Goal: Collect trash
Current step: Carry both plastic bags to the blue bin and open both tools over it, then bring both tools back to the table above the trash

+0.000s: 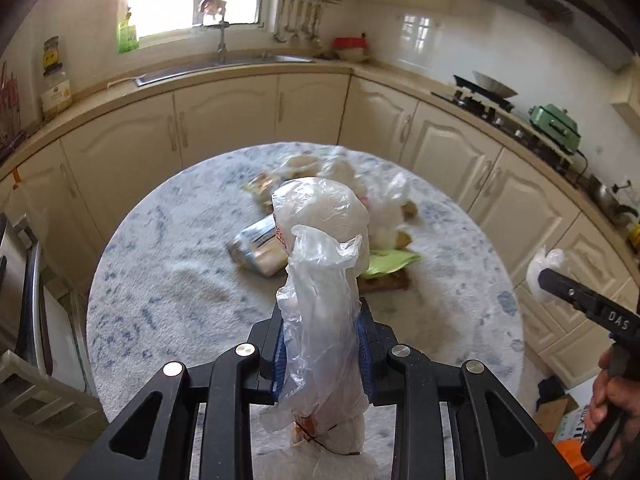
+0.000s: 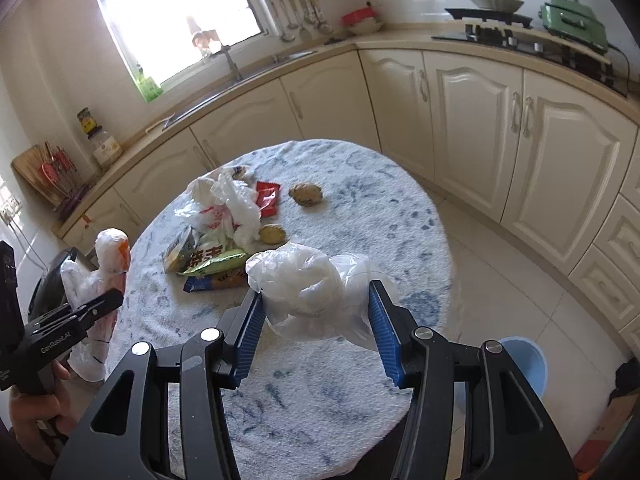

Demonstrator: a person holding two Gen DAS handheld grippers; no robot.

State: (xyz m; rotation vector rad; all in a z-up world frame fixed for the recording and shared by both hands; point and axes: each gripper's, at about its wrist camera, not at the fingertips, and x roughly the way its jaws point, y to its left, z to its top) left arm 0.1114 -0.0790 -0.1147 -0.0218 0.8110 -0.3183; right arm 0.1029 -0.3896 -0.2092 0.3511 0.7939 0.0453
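Holding a bunch of thin plastic each, both grippers hover over the near edge of the round table point(image 2: 360, 208). The left gripper point(image 1: 323, 344) is closed tight on a tall twist of bag point(image 1: 320, 264) with red print, the film standing up between its pads and trailing below them. The right gripper point(image 2: 316, 316) has its jaws set fairly wide, the blue pads pressing either side of a puffy clear bag point(image 2: 316, 288); whether the two bunches are parts of one bag cannot be told.

The trash lies mid-table, far of both grippers: a crumpled white bag point(image 2: 224, 208), a red wrapper point(image 2: 267, 198), a green packet point(image 2: 216, 264), a blue wrapper point(image 2: 212, 282), a box point(image 2: 180, 250) and two brown lumps point(image 2: 306, 194) that look like potatoes. A blue bin point(image 2: 524, 364) stands on the floor to the right, near the table's edge.

The step in hand seems to be opening or readying the bag. To do it well, I would keep the left grip firm and draw the right one away slowly, so the film spreads rather than tears or slips. The right hold looks loose; a puffy bunch may slide out. Keep the mouth low beside the table edge, so litter can be swept in.
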